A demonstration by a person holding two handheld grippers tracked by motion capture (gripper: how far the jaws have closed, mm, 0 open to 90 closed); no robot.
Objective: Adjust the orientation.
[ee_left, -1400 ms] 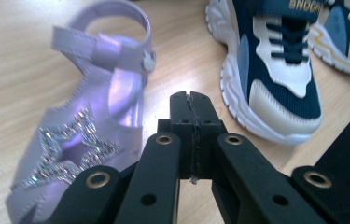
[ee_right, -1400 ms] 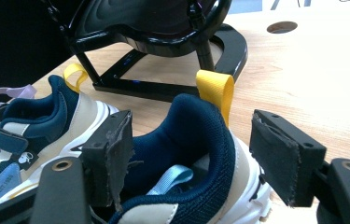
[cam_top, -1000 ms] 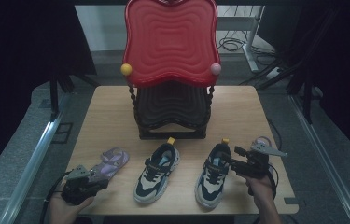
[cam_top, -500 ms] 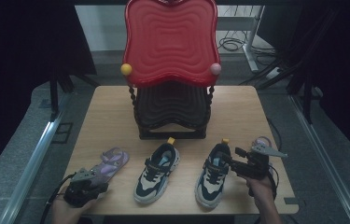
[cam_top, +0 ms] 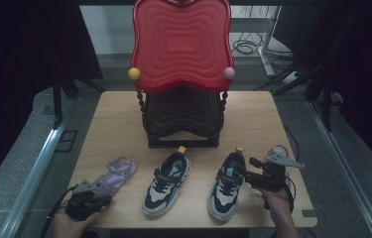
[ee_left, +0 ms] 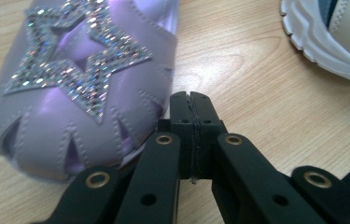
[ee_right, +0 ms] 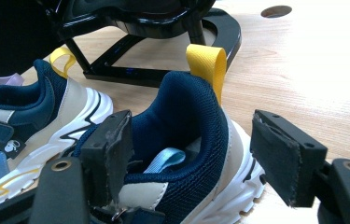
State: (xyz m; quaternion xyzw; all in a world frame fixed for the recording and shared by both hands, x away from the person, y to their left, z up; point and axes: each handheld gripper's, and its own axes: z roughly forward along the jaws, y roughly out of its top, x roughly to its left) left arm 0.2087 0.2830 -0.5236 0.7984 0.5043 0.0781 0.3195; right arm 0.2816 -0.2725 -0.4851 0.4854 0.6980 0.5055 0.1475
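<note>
- High view: sneakers sit lower centre, toes toward you, below the red rack (cam_top: 181, 49). Your right gripper (cam_top: 251, 174) is at the right sneaker (cam_top: 227, 186).
- Left gripper view: left gripper (ee_left: 194, 100) jaws pressed together, empty, beside the purple sandal (ee_left: 77, 79).
- Right gripper view: jaws spread around the sneaker heel, likely lined up to pinch.

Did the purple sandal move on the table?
No. The purple sandal lies at the same spot left of the left sneaker, in front of the black rack, as a second ago.
</note>
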